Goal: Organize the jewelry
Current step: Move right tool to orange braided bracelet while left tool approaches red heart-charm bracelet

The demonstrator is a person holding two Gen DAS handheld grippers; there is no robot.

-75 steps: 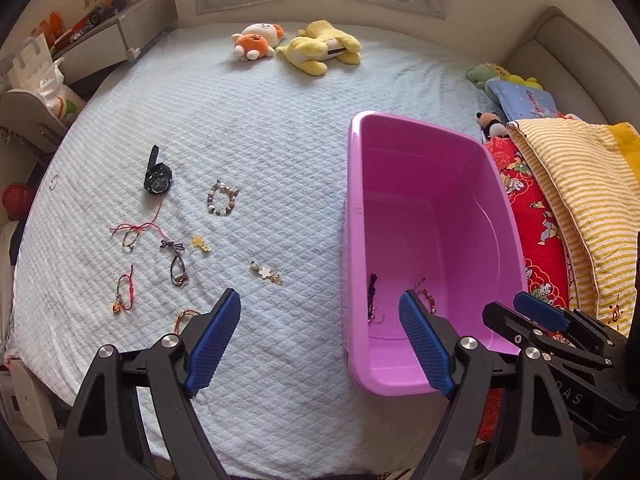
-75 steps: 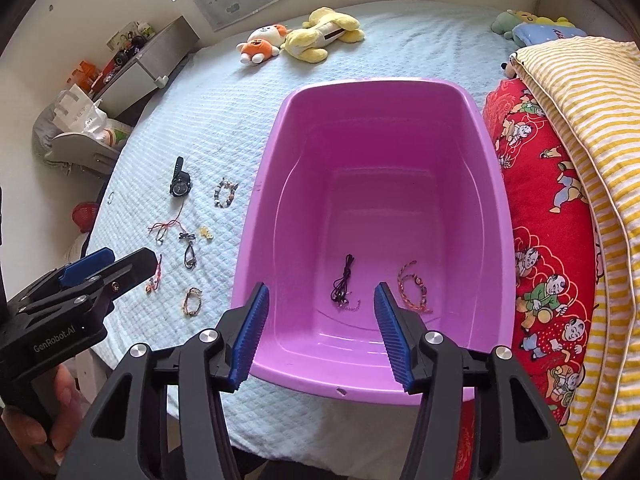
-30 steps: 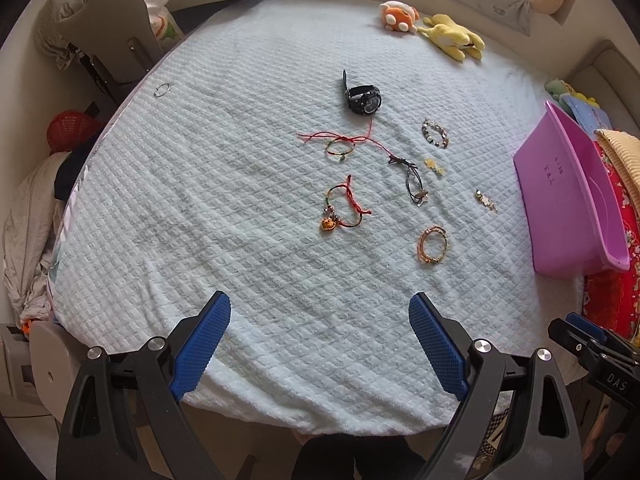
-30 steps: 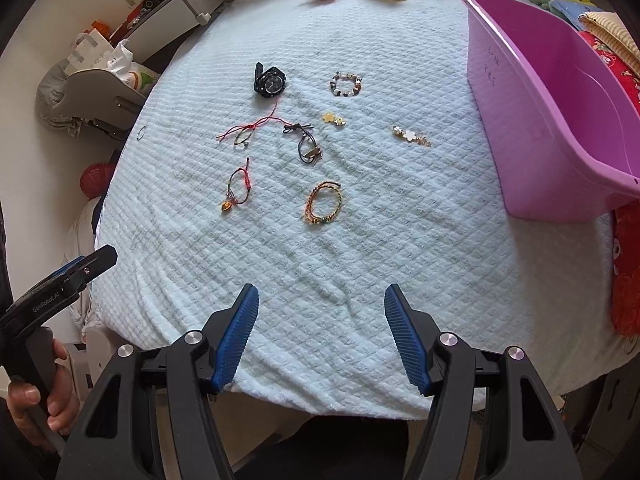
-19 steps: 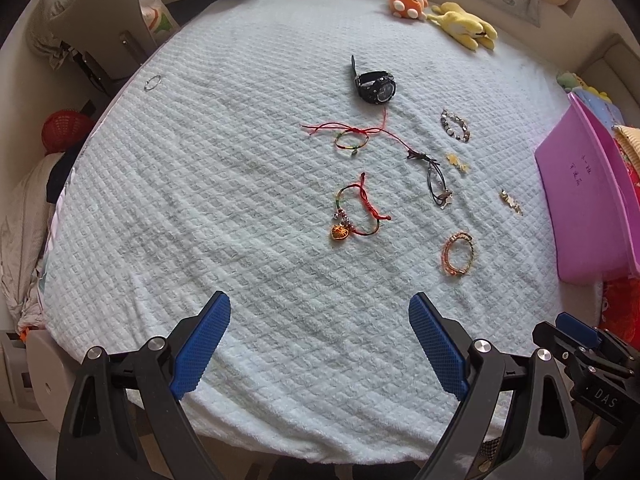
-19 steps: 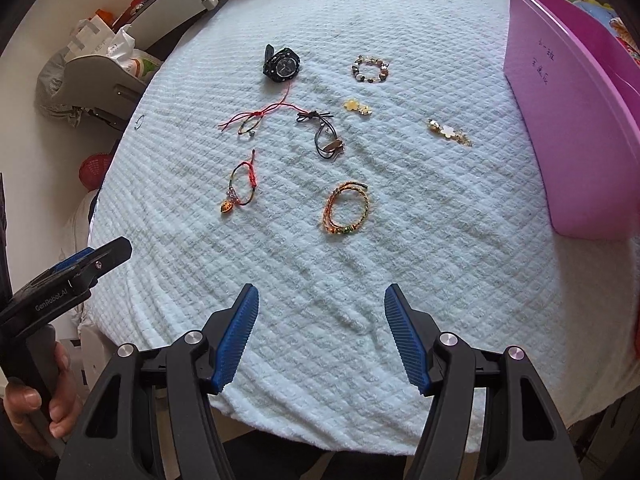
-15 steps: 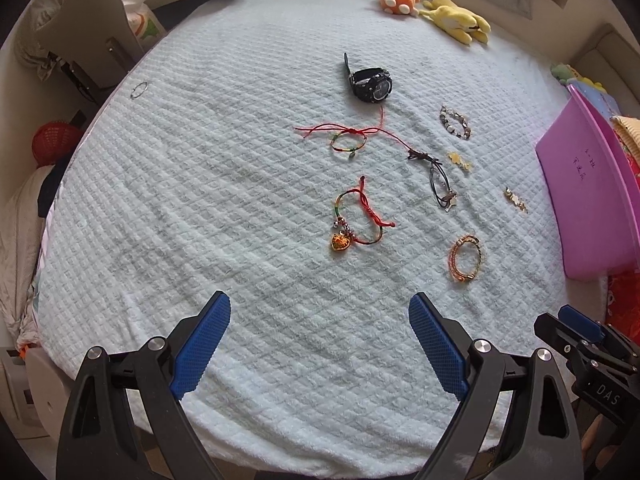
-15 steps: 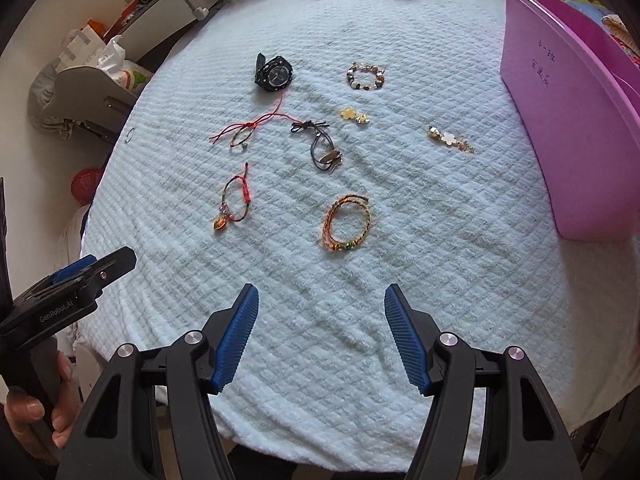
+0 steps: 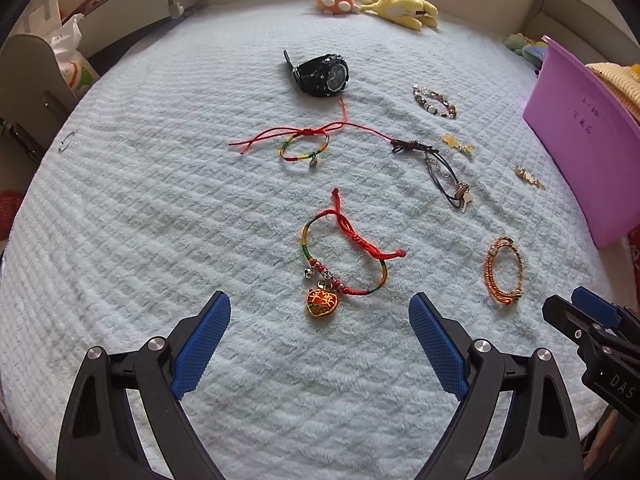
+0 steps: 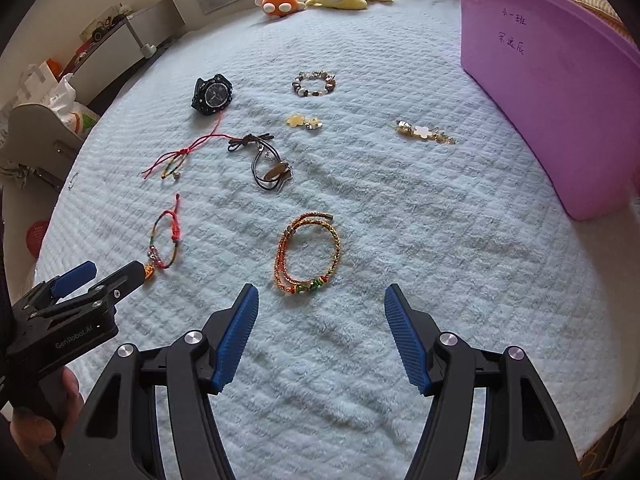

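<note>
Several pieces of jewelry lie on the pale blue bedspread. My left gripper [image 9: 320, 344] is open, just short of a red cord bracelet with a heart charm [image 9: 344, 256]. My right gripper [image 10: 322, 332] is open, just short of an orange braided bracelet [image 10: 307, 254], also in the left wrist view [image 9: 504, 270]. Farther back lie a black watch [image 9: 320, 74], a thin red string bracelet [image 9: 304, 144], a black cord bracelet [image 9: 444, 174], a beaded bracelet [image 10: 314, 83] and two gold flower pieces [image 10: 424, 132]. The pink tub [image 10: 548, 92] stands at the right.
Plush toys [image 9: 376, 0] lie at the far end of the bed. A small ring [image 9: 66, 142] lies near the left edge. A grey chair [image 10: 36, 140] and shelf stand beyond the left edge. A striped yellow blanket [image 9: 616, 76] lies behind the tub.
Both grippers have left the tub, swung left over the bed and come down close to the jewelry. Both stay open and empty.
</note>
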